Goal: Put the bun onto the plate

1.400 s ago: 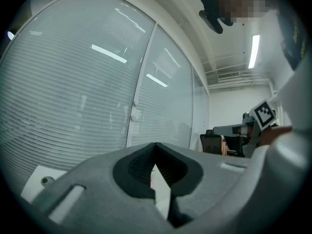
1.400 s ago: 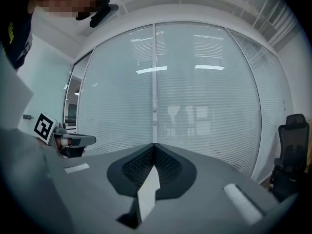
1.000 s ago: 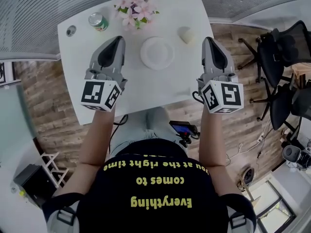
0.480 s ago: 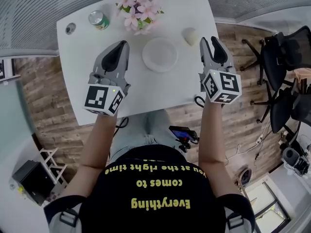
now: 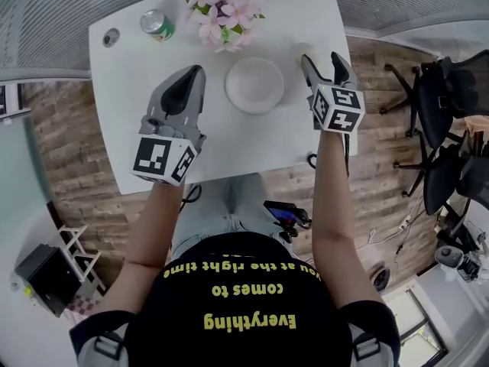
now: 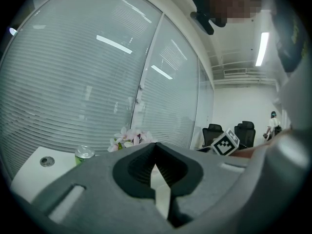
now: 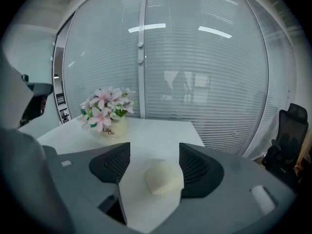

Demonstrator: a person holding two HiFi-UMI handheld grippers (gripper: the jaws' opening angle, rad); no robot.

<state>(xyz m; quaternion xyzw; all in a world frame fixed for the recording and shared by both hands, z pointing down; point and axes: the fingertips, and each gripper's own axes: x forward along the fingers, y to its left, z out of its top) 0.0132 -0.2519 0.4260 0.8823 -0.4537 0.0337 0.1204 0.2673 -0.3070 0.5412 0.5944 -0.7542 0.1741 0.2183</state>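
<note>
Pink flowers (image 5: 228,10) in pot (image 7: 115,128) near plate (image 5: 255,85)

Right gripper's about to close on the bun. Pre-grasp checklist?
1. Right gripper open: ok; its jaws have just been opening.
2. Bun between the jaws: ok; not gripped yet.
3. Bun centred: not ok; it sits nearer the right jaw in the right gripper view.
4. Plate free: ok; nothing on it.
5. Left gripper off the plate: ok; shut, beside it.
</note>
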